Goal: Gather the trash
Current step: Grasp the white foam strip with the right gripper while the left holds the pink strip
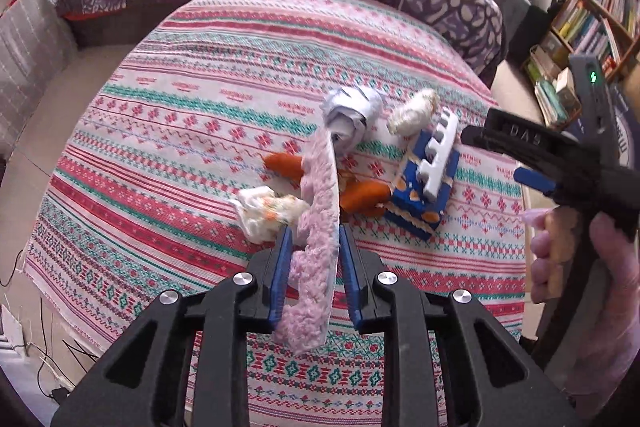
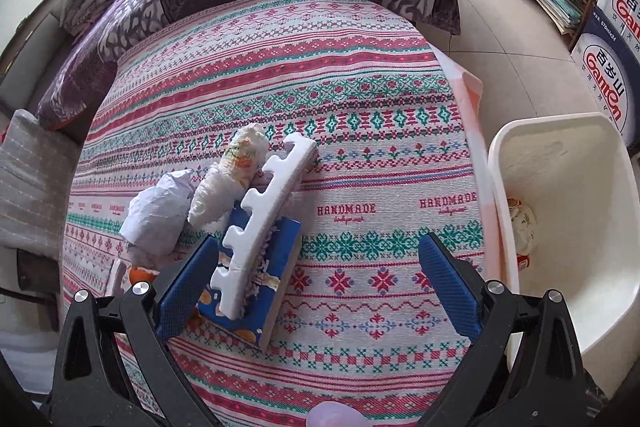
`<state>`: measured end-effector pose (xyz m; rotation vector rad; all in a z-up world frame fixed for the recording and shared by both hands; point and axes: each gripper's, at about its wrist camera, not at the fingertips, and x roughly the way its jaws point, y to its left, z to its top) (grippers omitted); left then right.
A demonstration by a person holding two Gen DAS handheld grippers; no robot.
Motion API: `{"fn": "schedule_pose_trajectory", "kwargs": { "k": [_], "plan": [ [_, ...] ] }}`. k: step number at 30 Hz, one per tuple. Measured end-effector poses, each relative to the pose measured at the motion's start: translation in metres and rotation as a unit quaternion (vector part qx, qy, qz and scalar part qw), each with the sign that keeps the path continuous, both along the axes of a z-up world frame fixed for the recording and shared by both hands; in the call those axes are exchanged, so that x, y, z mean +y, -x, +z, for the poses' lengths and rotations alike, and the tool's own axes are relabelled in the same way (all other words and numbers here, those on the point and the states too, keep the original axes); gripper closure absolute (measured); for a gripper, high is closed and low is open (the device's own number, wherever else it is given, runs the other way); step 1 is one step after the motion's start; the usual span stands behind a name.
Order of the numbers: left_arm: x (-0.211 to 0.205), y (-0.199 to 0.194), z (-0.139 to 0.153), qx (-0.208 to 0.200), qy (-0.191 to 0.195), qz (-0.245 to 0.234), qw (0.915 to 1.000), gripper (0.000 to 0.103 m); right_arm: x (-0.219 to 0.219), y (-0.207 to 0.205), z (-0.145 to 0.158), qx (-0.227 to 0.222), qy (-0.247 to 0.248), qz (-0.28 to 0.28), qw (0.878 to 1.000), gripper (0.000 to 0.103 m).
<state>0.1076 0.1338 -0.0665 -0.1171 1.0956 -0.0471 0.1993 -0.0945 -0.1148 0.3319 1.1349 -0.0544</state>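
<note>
Left fingers (image 1: 312,255) pinching foam strip (image 1: 316,227), angled downward

Both grippers (image 1: 311,247) (image 2: 320,267): black ribbed frames, silver screws, blue textured pads; green light at upper right.

Orange peel pieces (image 1: 362,197) sit partly behind the fuzzy pink foam strip (image 1: 318,227) in your left claw (image 1: 312,241). Right of your right claw (image 2: 320,265), the white plastic bin (image 2: 560,155) is cropped by the frame edge; its crumpled contents (image 2: 522,225) are too small to identify.
</note>
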Motion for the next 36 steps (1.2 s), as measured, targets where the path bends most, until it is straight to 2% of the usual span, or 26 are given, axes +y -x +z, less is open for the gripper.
{"fn": "schedule_pose_trajectory", "kwargs": {
  "k": [2, 8, 10, 11, 12, 13, 18, 23, 28, 36],
  "plan": [
    [0.013, -0.003, 0.007, -0.011, 0.001, 0.019, 0.9998, 0.079, 0.003, -0.007, -0.005, 0.0, -0.003, -0.004, 1.0, 0.009],
    [0.04, -0.003, 0.017, -0.023, 0.009, 0.05, 0.9985, 0.079, 0.007, -0.026, -0.023, 0.015, -0.039, -0.011, 0.999, 0.028],
    [0.045, -0.002, 0.017, -0.023, 0.01, 0.055, 0.9982, 0.079, 0.008, -0.029, -0.03, 0.029, -0.053, -0.017, 0.998, 0.049],
    [0.048, -0.003, 0.017, -0.023, 0.011, 0.058, 0.998, 0.079, 0.008, -0.03, -0.031, 0.029, -0.05, -0.021, 0.998, 0.055],
    [0.052, -0.002, 0.017, -0.023, 0.011, 0.061, 0.9978, 0.079, 0.009, -0.029, -0.03, 0.024, -0.048, -0.023, 0.998, 0.073],
    [0.054, -0.002, 0.018, -0.024, 0.012, 0.064, 0.9976, 0.079, 0.009, -0.03, -0.029, 0.021, -0.052, -0.02, 0.998, 0.08],
    [0.062, -0.003, 0.027, -0.046, 0.019, 0.081, 0.9955, 0.079, 0.008, -0.026, -0.009, -0.014, -0.07, -0.011, 0.997, 0.081],
    [0.06, -0.003, 0.044, -0.087, 0.016, 0.094, 0.9916, 0.079, 0.013, -0.014, 0.03, -0.078, -0.085, 0.016, 0.993, 0.081],
    [0.053, -0.002, 0.057, -0.121, 0.01, 0.102, 0.9874, 0.079, 0.019, 0.004, 0.063, -0.127, -0.053, 0.047, 0.989, 0.081],
    [0.039, 0.0, 0.069, -0.161, -0.014, 0.114, 0.9804, 0.079, 0.031, 0.039, 0.103, -0.205, 0.043, 0.09, 0.974, 0.081]
  ]
}}
